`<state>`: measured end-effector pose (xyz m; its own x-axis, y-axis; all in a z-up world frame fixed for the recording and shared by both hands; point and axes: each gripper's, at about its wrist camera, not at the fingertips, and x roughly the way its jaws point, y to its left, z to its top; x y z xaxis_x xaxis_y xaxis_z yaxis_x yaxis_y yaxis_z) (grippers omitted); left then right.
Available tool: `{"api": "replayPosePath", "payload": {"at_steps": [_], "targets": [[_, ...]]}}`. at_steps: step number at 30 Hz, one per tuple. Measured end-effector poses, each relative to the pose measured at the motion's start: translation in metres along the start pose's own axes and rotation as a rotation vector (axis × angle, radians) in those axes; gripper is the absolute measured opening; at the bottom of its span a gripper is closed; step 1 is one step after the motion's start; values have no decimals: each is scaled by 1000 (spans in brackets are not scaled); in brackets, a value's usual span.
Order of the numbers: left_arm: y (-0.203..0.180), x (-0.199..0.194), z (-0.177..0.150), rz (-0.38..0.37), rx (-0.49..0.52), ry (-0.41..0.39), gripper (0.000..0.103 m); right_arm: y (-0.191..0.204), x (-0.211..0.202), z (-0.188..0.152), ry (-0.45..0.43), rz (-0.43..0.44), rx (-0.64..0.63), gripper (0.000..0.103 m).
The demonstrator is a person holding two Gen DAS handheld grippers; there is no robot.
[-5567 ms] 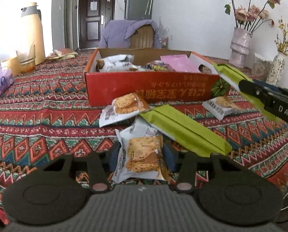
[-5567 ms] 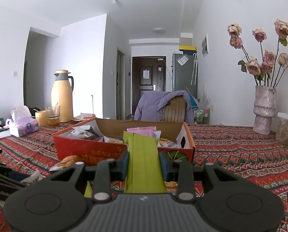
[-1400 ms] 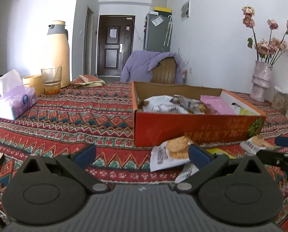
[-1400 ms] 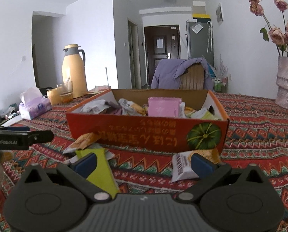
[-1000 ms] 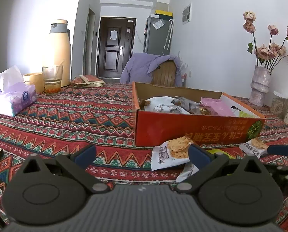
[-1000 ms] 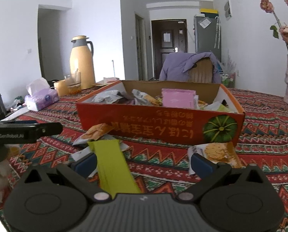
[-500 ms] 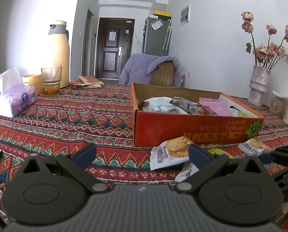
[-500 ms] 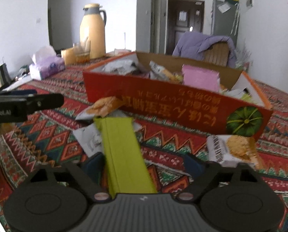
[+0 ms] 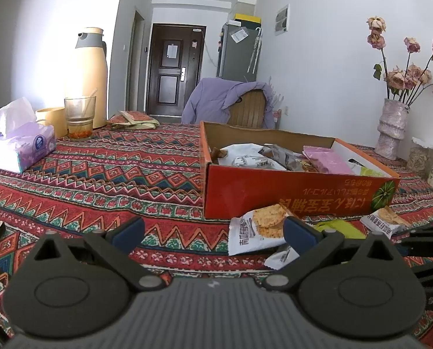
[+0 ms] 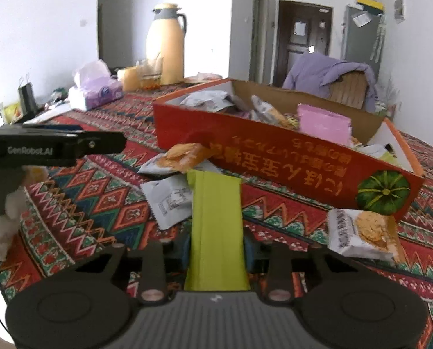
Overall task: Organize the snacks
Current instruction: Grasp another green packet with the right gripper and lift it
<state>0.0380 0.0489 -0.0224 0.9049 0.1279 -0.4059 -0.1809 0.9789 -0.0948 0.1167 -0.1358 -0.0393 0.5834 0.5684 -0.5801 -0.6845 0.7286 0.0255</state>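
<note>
A long green snack packet (image 10: 216, 218) lies on the patterned tablecloth in front of the red cardboard box (image 10: 274, 157), and my right gripper (image 10: 216, 250) is shut on its near end. The box (image 9: 289, 197) holds several snack packets, a pink one (image 10: 324, 122) among them. A cracker packet (image 10: 184, 154) leans against the box front, a white packet (image 10: 170, 200) lies beside the green one, and another cracker packet (image 10: 364, 235) rests at the right. My left gripper (image 9: 213, 232) hangs open and empty above the cloth, left of a cracker packet (image 9: 260, 226).
A yellow thermos (image 9: 85, 75), a glass (image 9: 80, 116) and a tissue pack (image 9: 21, 145) stand at the far left. A vase of dried roses (image 9: 391, 133) is at the far right. A chair draped in purple cloth (image 9: 234, 101) stands behind the box.
My right gripper has closed from wide open onto the green packet and tilted down toward it. The left gripper has stayed in place, open.
</note>
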Motion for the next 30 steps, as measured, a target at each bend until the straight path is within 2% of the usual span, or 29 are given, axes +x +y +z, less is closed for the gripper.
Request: {"api": "replayPosePath", "payload": {"at_steps": [6, 12, 16, 21, 26, 30], "targets": [[-1, 0, 0, 1, 3, 5, 103, -26, -27, -4, -143, -88, 107, 33], [-2, 1, 0, 10, 8, 9, 103, -54, -46, -7, -288, -240, 184, 33], [-3, 2, 0, 19, 15, 11, 103, -65, -49, -11, -346, -322, 203, 33], [-5, 3, 0, 31, 26, 13, 103, -75, -50, -15, -377, -309, 252, 33], [-10, 3, 0, 64, 51, 19, 103, -67, -49, -15, -384, -308, 215, 33], [-16, 9, 1, 56, 67, 53, 103, -64, -49, -15, -384, -310, 202, 33]]}}
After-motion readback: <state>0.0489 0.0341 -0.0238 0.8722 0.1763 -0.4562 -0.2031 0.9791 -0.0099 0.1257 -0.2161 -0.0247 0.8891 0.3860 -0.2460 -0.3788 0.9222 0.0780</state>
